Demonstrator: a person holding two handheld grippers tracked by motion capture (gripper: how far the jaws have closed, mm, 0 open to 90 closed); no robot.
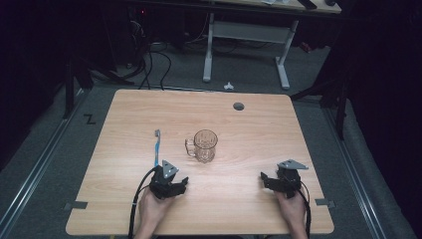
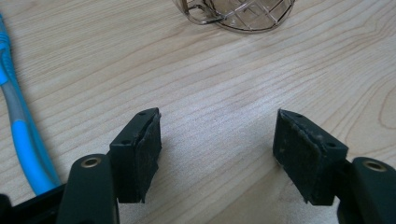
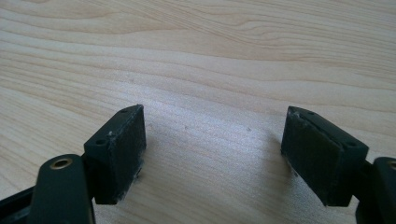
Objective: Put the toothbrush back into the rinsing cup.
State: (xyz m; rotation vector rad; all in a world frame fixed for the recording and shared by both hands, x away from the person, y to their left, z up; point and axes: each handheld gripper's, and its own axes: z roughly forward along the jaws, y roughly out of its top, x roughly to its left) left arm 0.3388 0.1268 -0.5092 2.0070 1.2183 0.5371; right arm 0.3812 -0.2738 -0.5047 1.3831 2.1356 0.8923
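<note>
Both hands rest low on the counter (image 1: 249, 209), left tool (image 1: 175, 185) and right tool (image 1: 267, 180) gaping empty; toothbrush (image 1: 157, 147) lies just beyond the left, beside the glass mug (image 1: 204, 146); likely next, reaching for it.

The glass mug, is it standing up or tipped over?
Standing up. The glass mug rests on its base on the table, round mouth facing up, handle at its side.
</note>
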